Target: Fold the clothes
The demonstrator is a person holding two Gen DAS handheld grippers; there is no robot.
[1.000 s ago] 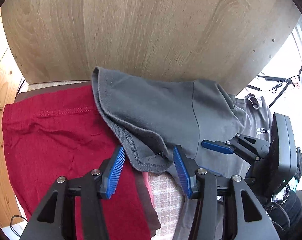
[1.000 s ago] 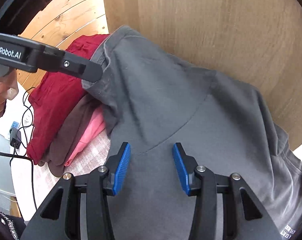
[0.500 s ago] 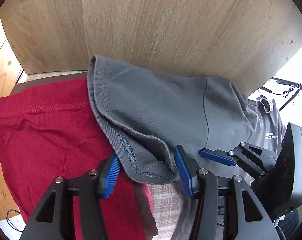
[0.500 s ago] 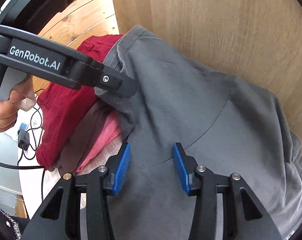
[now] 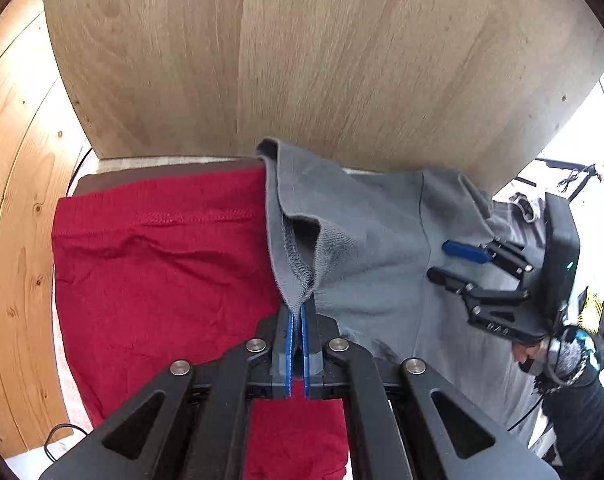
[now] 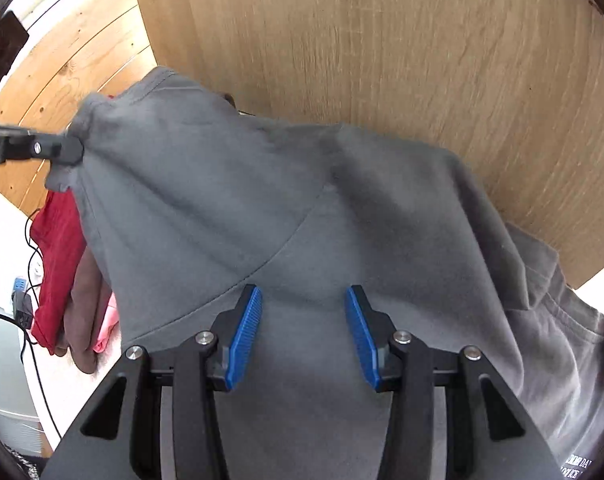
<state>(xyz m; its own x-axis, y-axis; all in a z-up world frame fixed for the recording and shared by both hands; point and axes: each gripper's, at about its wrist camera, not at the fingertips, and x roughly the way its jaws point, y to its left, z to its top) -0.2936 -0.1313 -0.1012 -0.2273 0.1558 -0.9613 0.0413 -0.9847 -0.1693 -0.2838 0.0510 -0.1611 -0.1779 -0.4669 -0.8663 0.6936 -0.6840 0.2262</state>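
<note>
Grey soft cotton sweatshirt [image 6: 341, 220] feels floppy; my left gripper [image 5: 298, 344] pinches its stitched cuff, while my right gripper [image 6: 303, 336] hangs wide apart above.

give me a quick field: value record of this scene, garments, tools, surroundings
garment in work: grey t-shirt, spread out, small white print near one edge
left tool: shut on the grey t-shirt's sleeve hem
right tool: open, over the shirt's body, holding nothing
beside it: red garment lying flat on a stack of folded clothes, brown and pink layers under it
behind: wooden panel, upright
</note>
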